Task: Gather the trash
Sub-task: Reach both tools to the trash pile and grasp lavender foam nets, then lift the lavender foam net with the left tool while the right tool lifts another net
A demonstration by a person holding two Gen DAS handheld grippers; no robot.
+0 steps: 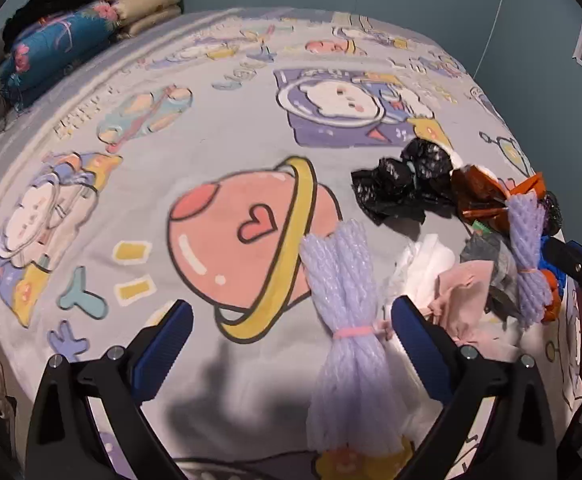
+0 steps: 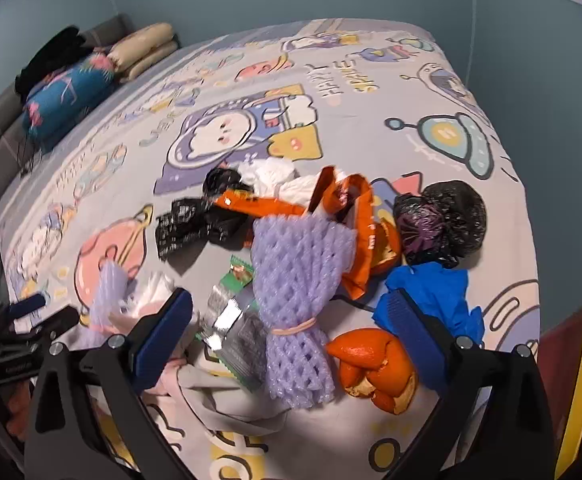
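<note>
Trash strewn on bed w/ cartoon space-print cover. Left gripper w/ jaws wide apart, nothing clamped, hovering low over cover. Purple foam net bundle, tied w/ pink band, lying between its fingers, closer to right-hand finger; contact w/ finger not clear. Just beyond that finger: white crumpled tissue & pink paper scrap, touching each other. Farther out: crumpled black plastic bag, next to a brown-orange wrapper.

Right gripper also spread open, holding nothing, over thickest part of pile. Second purple foam net, banded at waist, lying between its fingers, roughly centred, over a silver/green wrapper. Orange peel just beside net's lower end, near right-hand finger. Blue crumpled glove or bag behind that finger; which one, hard to tell. Orange snack packet above net, overlapping it. Black netted ball of plastic to right of packet, touching blue item. White tissue wad beyond packet. Black bag pieces left of net. Left gripper visible at far left edge of right wrist view.

Folded bedding & blue floral pillow at head of bed, well apart from trash.
</note>
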